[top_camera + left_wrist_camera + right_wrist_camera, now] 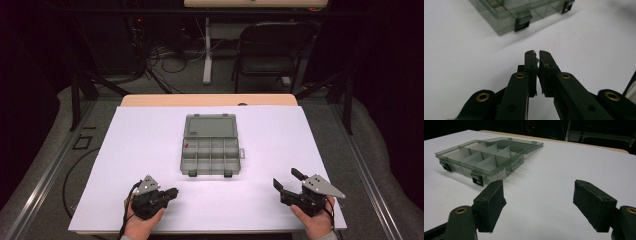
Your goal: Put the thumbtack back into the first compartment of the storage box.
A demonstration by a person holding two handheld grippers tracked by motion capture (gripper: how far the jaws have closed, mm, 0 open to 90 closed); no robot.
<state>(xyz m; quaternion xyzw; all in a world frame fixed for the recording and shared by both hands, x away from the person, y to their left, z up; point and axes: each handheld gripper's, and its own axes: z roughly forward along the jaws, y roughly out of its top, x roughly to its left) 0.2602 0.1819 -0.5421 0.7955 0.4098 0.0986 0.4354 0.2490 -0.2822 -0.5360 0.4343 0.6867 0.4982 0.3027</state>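
1. The compartment box [210, 156] sat on the tabletop [125, 145], about midway across it, with its lid [210, 126] folded open and lying flat behind it.
2. A small item [186, 146] lay in the box's rear left compartment.
3. The left hand-held gripper [173, 192] stood near the front edge, left of the box and just before it.
4. The right hand-held gripper [286, 179] stood near the front edge, well to the box's right.
5. A chair [272, 47] stood on the floor behind the tabletop.
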